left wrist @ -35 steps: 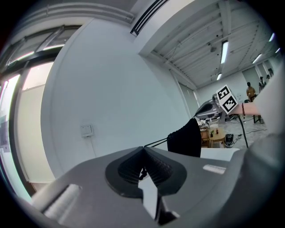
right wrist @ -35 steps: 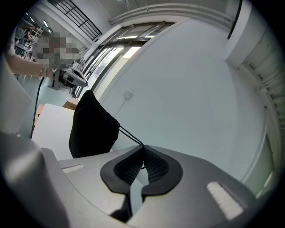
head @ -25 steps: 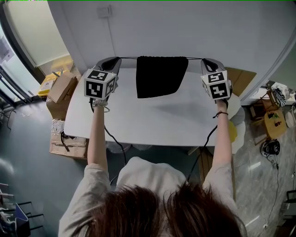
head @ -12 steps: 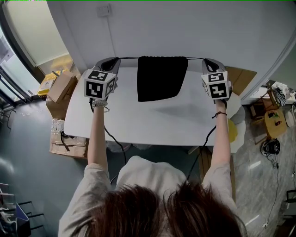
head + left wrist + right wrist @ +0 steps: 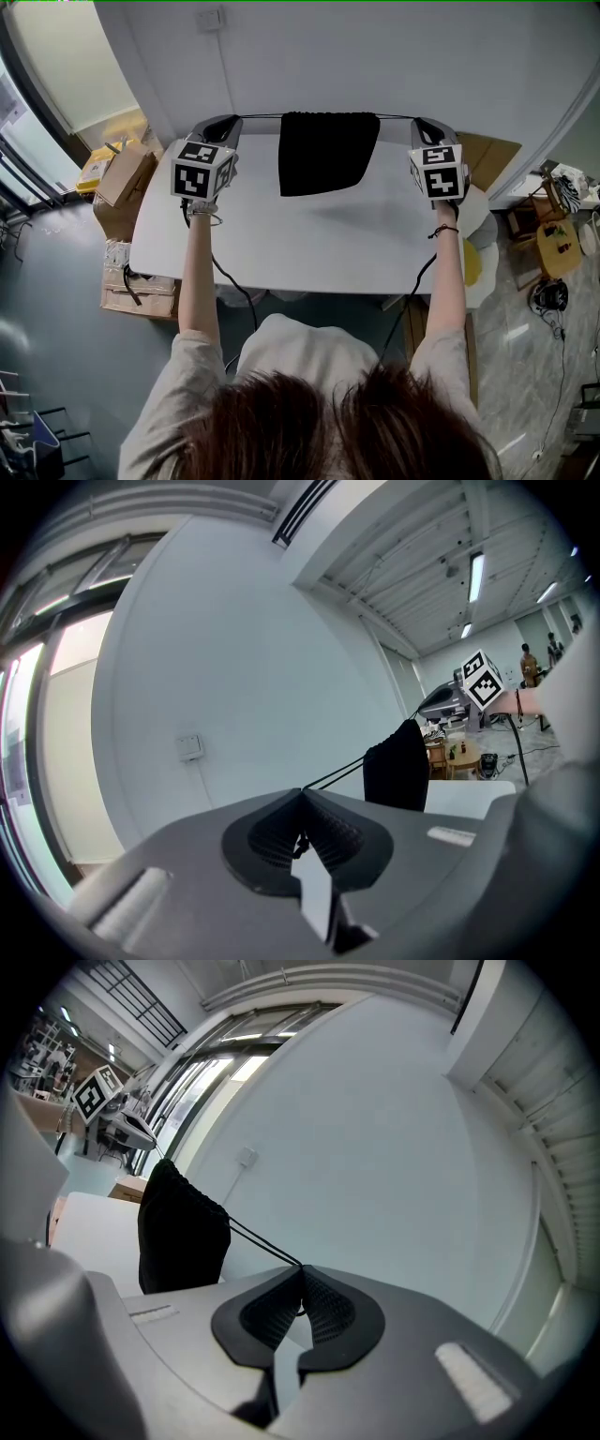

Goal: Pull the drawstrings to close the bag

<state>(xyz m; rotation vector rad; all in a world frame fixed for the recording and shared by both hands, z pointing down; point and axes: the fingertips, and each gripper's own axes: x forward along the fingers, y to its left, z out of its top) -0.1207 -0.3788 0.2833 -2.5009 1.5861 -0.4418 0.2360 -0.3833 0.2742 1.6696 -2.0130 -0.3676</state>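
A black drawstring bag [image 5: 328, 152] hangs in the air above the far part of the white table [image 5: 281, 234], its gathered mouth along the top. Thin black drawstrings run taut from the mouth to both sides. My left gripper [image 5: 228, 123] is shut on the left drawstring [image 5: 339, 772], which enters its pads at the tip [image 5: 302, 793]. My right gripper [image 5: 424, 124] is shut on the right drawstring [image 5: 258, 1240], pinched at its tip [image 5: 301, 1268]. The bag [image 5: 397, 768] shows in the left gripper view and the bag [image 5: 181, 1232] again in the right gripper view, slung between the two grippers.
A grey wall stands just behind the table, with a small wall plate [image 5: 210, 21]. Cardboard boxes [image 5: 122, 178] sit on the floor to the left. A wooden side table [image 5: 555, 246] and cables lie at the right. Black cables trail from both grippers under the table.
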